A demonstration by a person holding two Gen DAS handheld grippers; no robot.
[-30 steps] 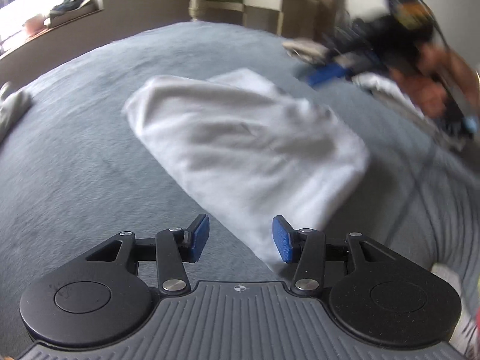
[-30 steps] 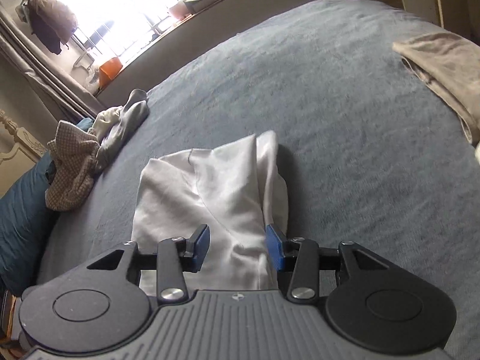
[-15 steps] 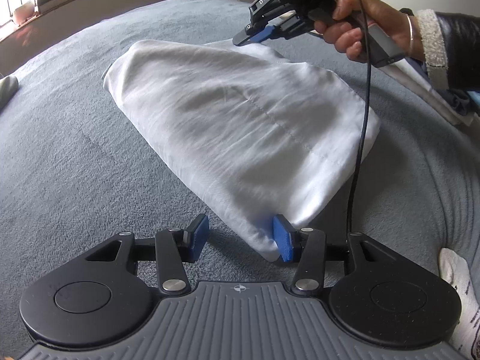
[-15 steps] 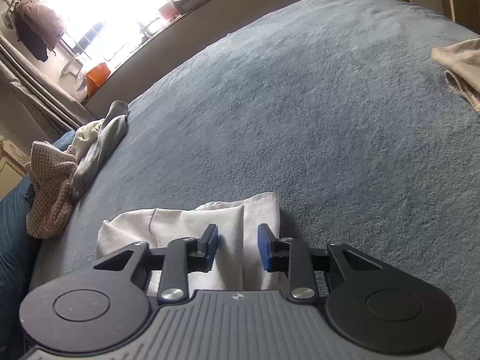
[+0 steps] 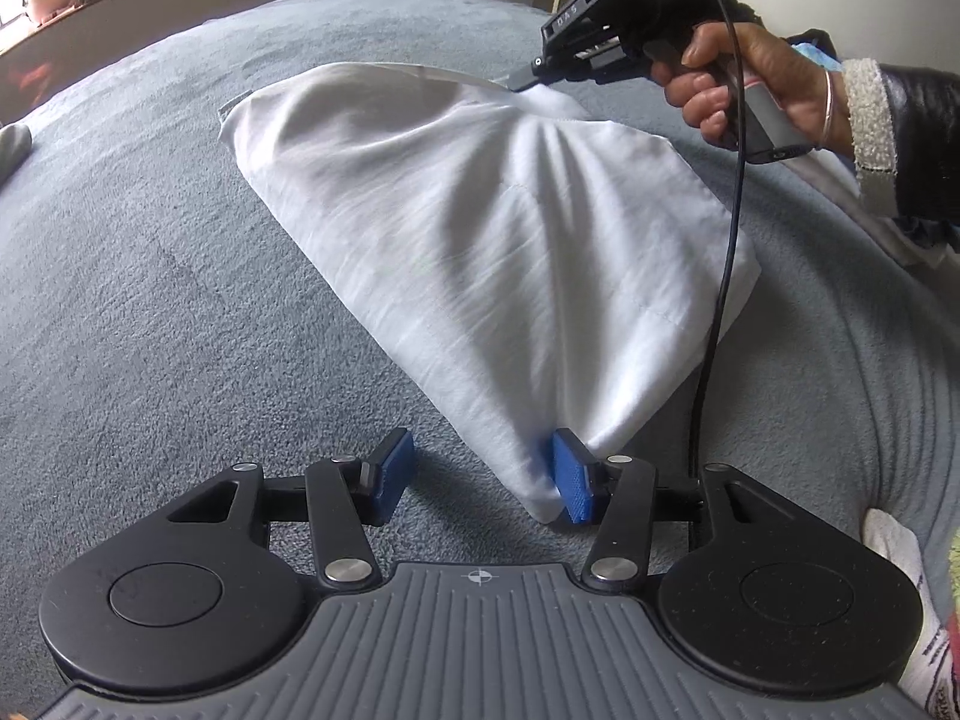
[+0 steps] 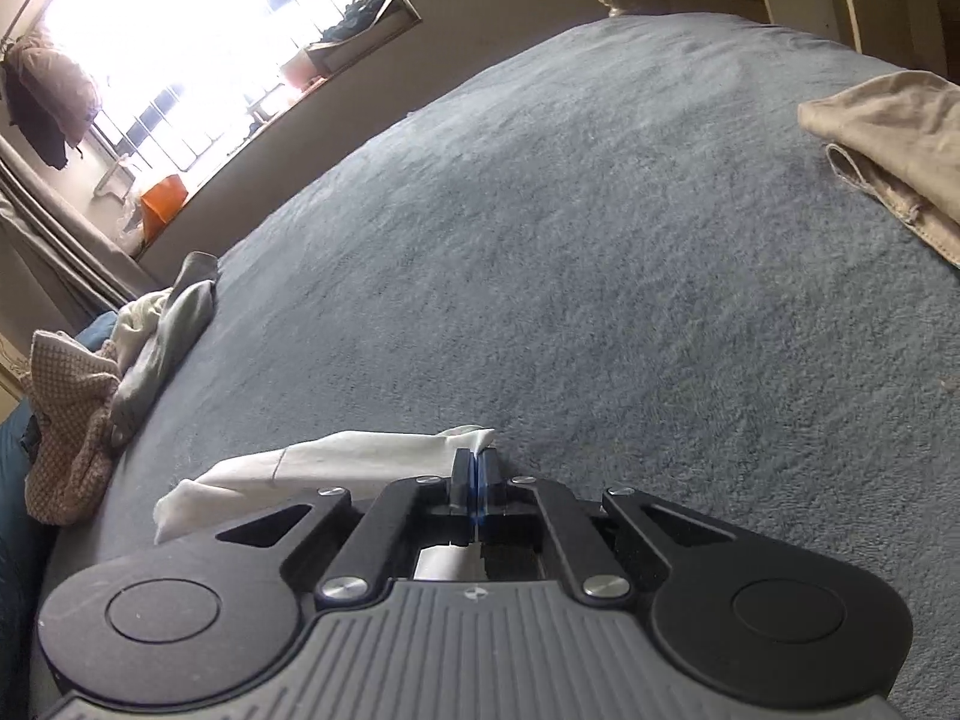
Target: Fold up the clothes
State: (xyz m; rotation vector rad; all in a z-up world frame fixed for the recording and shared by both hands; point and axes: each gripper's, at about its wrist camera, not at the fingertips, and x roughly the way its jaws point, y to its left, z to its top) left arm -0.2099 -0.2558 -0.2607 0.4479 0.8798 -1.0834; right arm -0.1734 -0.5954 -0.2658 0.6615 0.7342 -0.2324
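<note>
White cotton, one garment point(image 5: 492, 228): it lies part-folded in the middle of the grey-blue bed point(image 5: 150, 312), one edge lifted. Count of other cloth: one tan garment point(image 6: 900, 144) at the far right of the bed, well apart; one loose heap of unfolded clothes point(image 6: 102, 372) at the bed's left edge. Two claws in play.

Your left claw point(image 5: 483, 474) points steeply down at the near corner of the white garment. Its fingers stand apart and are opening; the right blue pad point(image 5: 573, 483) touches the cloth corner, the left pad is clear of it on bare blanket. Not a grip.

Your right claw point(image 6: 474, 474) is pressed together, pinching the far edge of the white garment; a small peak of cloth sticks out past the pads. Seen from the left wrist, your right hand point(image 5: 738, 90) wraps the handle, wrist raised above the cloth, claw angled down, and the fabric fans in creases from the pinch. One black cable point(image 5: 729, 240) hangs from the handle across the garment.
</note>
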